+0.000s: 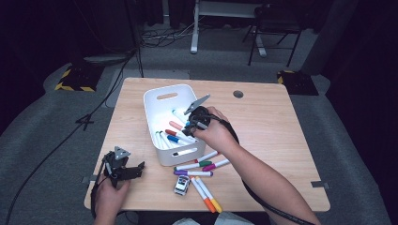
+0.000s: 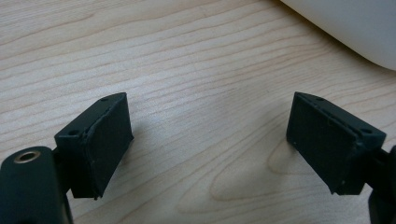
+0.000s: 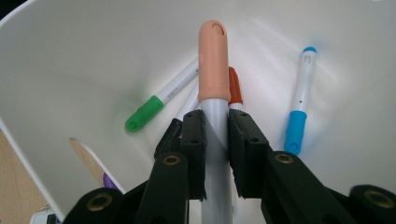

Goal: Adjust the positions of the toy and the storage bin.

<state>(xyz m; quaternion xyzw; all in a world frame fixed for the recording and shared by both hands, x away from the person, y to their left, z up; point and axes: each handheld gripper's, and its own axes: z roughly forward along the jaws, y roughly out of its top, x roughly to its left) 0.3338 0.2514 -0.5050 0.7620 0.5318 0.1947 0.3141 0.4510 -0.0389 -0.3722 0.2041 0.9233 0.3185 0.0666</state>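
Note:
A white bin [image 1: 149, 112] stands in the middle of the wooden table [image 1: 281, 140] and holds several markers. My right gripper [image 1: 191, 126] reaches down into it. In the right gripper view its jaws [image 3: 215, 126] are shut on a white marker with a peach cap [image 3: 213, 65], which points toward the bin's inner wall. Below it lie a green-capped marker [image 3: 144, 113], a blue-capped one [image 3: 299, 116] and a red-capped one [image 3: 234, 88]. At the table's front left corner my left gripper [image 1: 139, 168] is open [image 2: 210, 135] over bare wood, with nothing between its pads.
Several loose markers [image 1: 199, 165] lie on the table in front of the bin, among them green, magenta, purple, orange and yellow ones. A small toy car [image 1: 181, 184] sits beside them. The bin's outer corner [image 2: 355, 23] shows beyond the left gripper.

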